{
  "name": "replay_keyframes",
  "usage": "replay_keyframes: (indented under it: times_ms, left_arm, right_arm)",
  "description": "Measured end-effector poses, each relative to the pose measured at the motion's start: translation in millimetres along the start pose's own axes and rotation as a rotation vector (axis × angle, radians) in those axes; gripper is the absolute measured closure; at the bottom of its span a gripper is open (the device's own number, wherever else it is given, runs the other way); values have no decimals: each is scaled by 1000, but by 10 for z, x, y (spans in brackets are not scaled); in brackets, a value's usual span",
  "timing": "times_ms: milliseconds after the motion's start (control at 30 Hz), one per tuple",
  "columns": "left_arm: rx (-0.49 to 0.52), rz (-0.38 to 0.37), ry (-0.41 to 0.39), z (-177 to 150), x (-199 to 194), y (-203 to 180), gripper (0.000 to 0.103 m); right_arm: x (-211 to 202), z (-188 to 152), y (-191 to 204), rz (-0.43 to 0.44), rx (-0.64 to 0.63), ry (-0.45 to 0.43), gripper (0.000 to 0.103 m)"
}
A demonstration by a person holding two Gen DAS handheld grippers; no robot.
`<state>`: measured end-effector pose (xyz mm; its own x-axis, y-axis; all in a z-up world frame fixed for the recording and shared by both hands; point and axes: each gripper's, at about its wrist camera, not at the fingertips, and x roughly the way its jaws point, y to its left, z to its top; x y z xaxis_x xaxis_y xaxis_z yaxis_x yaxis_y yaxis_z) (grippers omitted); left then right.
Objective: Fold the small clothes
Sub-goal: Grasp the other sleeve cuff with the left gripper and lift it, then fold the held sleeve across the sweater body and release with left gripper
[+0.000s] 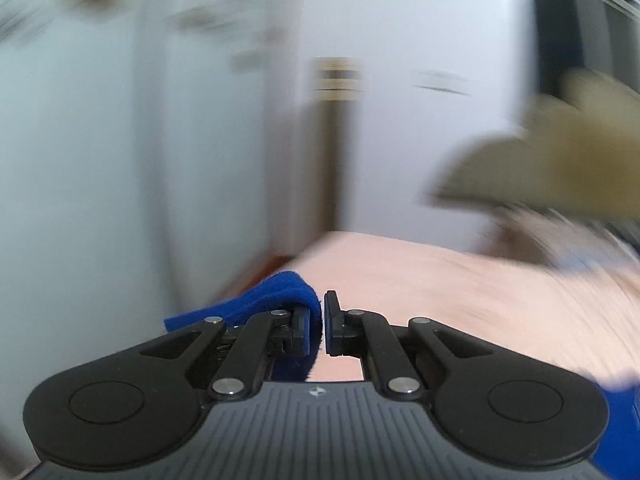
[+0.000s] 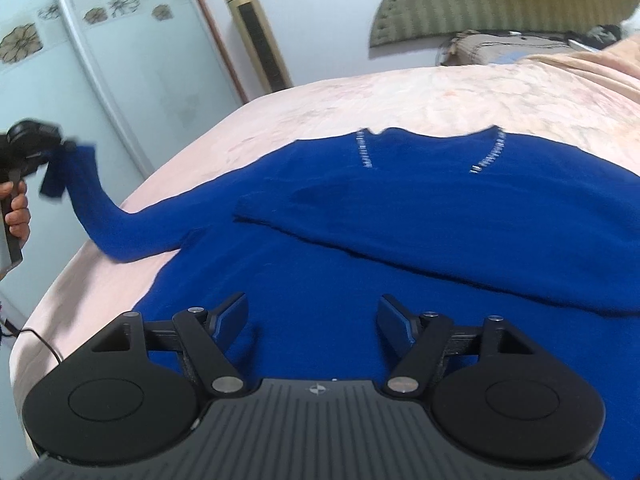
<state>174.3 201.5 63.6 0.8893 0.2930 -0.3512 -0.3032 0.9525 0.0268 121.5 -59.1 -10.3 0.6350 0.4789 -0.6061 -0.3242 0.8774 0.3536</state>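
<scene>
A royal-blue sweater [image 2: 400, 240] lies spread on the pink bedspread [image 2: 360, 96], its right sleeve folded across the chest. My left gripper [image 1: 323, 324] is shut on the cuff of the left sleeve [image 1: 272, 296]. In the right wrist view that gripper [image 2: 60, 150] holds the sleeve [image 2: 96, 216] lifted off the bed beyond its left edge, the fabric stretched in an arc. My right gripper [image 2: 312, 320] hovers open over the sweater's lower body, with nothing between its fingers. The left wrist view is heavily blurred.
A person's hand [image 2: 18, 216] grips the left tool's handle. A gold tower fan [image 2: 260, 32] and a pale flowered wardrobe door [image 2: 80, 60] stand beyond the bed. An olive headboard [image 2: 500, 0] and pillows [image 2: 500, 48] are at the far right. A black cable [image 2: 44, 344] lies near the bed's left edge.
</scene>
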Motion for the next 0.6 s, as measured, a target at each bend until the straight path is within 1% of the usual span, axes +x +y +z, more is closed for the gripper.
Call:
replay_keyframes:
  times_ms: [67, 100, 167, 200, 267, 300, 333, 367, 400, 433, 467, 533, 600]
  left_arm:
    - [143, -170, -3, -109, -68, -536, 96]
    - [218, -267, 12, -194, -110, -801, 96]
    - [356, -439, 73, -406, -107, -1235, 94]
    - [413, -490, 101, -543, -133, -1412, 94]
    - [509, -538, 149, -811, -176, -1674, 91]
    - [540, -553, 166, -940, -188, -1716, 85]
    - [559, -567, 183, -1037, -200, -1740, 73]
    - [561, -576, 197, -1100, -228, -1735, 63]
    - [557, -586, 208, -1156, -241, -1697, 33]
    - [553, -594, 209, -1190, -288, -1666, 10]
    - [553, -593, 192, -1211, -346, -1614, 8]
    - [573, -595, 157, -1240, -506, -1505, 8]
    - [570, -609, 139, -1284, -693, -1399, 8]
  right_arm:
    - [-44, -1, -81, -17, 19, -9, 28]
    - [-71, 2, -128, -28, 30, -15, 28]
    - [-120, 15, -214, -48, 51, -29, 28]
    - [-149, 24, -261, -58, 61, -36, 28]
    - [-213, 50, -357, -79, 80, -55, 28]
    - [-234, 65, -400, -89, 87, -64, 28]
    - [-249, 81, -445, -99, 95, -70, 28]
    - [-258, 96, -490, -106, 107, -75, 28]
    - [-257, 113, -537, -107, 123, -77, 28]
    - [-240, 133, -581, -99, 143, -79, 27]
    - [-218, 151, -613, -85, 162, -80, 27]
    - [-143, 196, -641, -46, 191, -78, 27]
    - [-42, 253, -591, -18, 180, -73, 27]
